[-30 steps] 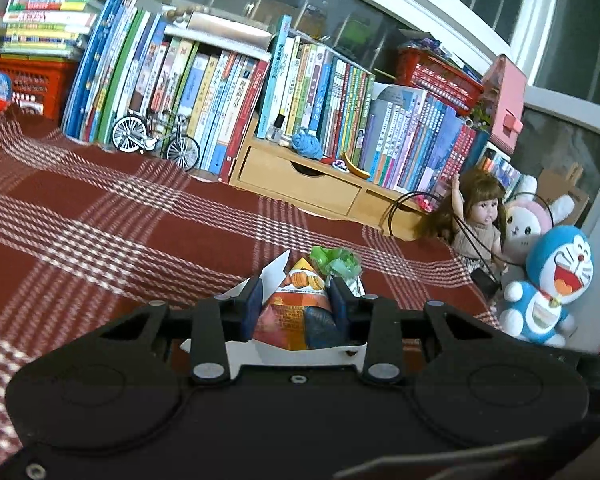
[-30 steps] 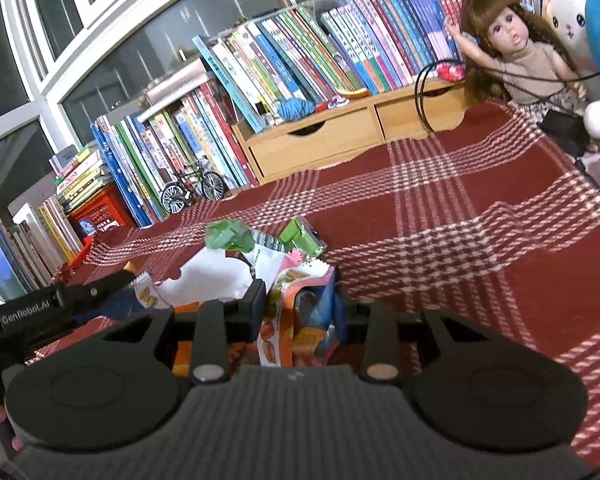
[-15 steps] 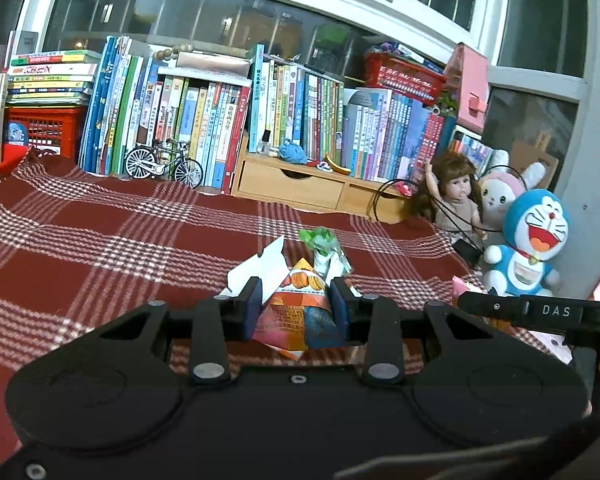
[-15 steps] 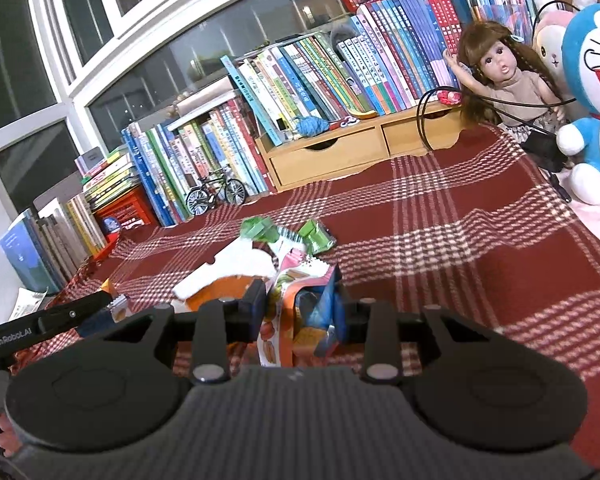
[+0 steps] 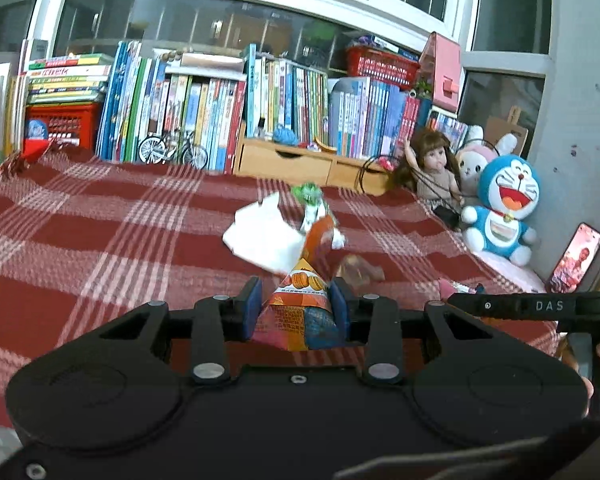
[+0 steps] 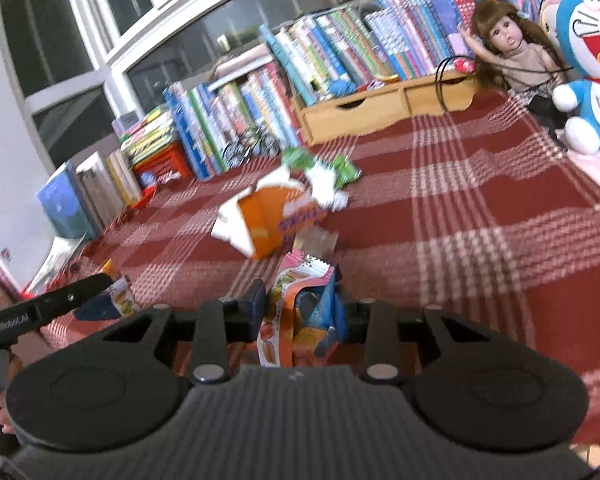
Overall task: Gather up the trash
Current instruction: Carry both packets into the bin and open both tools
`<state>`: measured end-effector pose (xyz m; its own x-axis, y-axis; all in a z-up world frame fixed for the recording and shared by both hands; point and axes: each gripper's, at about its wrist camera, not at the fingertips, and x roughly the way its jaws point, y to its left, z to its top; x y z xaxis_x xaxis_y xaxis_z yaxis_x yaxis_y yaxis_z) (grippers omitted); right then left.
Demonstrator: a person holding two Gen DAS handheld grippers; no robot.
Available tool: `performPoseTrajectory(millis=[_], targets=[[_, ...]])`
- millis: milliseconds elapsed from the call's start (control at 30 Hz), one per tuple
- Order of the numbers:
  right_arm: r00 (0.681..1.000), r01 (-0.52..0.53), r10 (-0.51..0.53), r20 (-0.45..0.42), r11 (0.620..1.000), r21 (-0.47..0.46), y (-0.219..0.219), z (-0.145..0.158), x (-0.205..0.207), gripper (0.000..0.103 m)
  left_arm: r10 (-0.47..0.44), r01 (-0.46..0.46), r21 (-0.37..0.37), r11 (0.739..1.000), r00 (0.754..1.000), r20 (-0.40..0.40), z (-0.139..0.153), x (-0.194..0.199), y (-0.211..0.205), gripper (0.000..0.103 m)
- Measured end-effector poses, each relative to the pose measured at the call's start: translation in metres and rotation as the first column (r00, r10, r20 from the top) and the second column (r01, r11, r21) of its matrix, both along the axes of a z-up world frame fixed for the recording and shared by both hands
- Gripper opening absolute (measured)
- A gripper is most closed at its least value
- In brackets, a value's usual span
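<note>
My left gripper (image 5: 296, 306) is shut on an orange snack wrapper (image 5: 300, 312) printed with biscuits, held above the red plaid cloth (image 5: 100, 240). My right gripper (image 6: 298, 312) is shut on a pink and blue snack wrapper (image 6: 300, 320). On the cloth ahead lies a pile of trash: white paper (image 5: 264, 236), a green wrapper (image 5: 308, 194), an orange packet (image 6: 272, 220) and a small clear wrapper (image 5: 358, 268). The right gripper's body (image 5: 540, 306) shows at the right edge of the left wrist view, and the left gripper's body (image 6: 40, 312) at the left edge of the right wrist view.
Rows of books (image 5: 204, 112), a wooden drawer unit (image 5: 300, 162), a toy bicycle (image 5: 172, 150) and a red basket (image 5: 60, 124) line the back. A doll (image 5: 432, 168), a blue plush toy (image 5: 504, 204) and a phone (image 5: 576, 258) stand at the right.
Both grippers have pulled back and up from the trash pile with their wrappers still clamped. The pile now lies farther ahead, with an orange packet uncovered on it.
</note>
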<state>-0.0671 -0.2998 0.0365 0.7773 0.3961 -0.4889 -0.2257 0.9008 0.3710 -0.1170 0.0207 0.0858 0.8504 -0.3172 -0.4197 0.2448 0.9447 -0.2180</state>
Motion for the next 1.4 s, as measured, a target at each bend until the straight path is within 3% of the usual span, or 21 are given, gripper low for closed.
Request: performPoseTrajectory(millis=[233, 400, 600, 1000, 1400], targets=[[0.996, -0.08, 0.079, -0.044, 0.997, -0.017, 0.022, -0.026, -0.04, 0.04, 0.02, -0.019, 0.028, 0.999, 0.998, -0.051, -0.028, -0.043, -0.001, 0.035], [0.987, -0.135, 0.13, -0.092, 0.99, -0.049, 0.042, -0.053, -0.062, 0.041, 0.009, 0.002, 0.082, 0.997, 0.991, -0.134, -0.06, -0.062, -0.008, 0.035], [0.972, -0.173, 0.157, -0.176, 0.981, -0.083, 0.065, -0.091, -0.076, 0.041, 0.048, -0.01, 0.129, 0.992, 0.954, -0.295, -0.111, -0.067, -0.014, 0.035], [0.929, -0.188, 0.145, -0.34, 0.977, -0.097, 0.08, -0.158, -0.08, 0.043, 0.075, 0.018, 0.19, 0.982, 0.877, -0.475, -0.18, -0.07, -0.02, 0.036], [0.906, -0.184, 0.133, -0.402, 0.979, -0.091, 0.084, -0.184, -0.074, 0.045, 0.097, 0.03, 0.23, 0.973, 0.847, -0.522, -0.207, -0.063, -0.022, 0.041]])
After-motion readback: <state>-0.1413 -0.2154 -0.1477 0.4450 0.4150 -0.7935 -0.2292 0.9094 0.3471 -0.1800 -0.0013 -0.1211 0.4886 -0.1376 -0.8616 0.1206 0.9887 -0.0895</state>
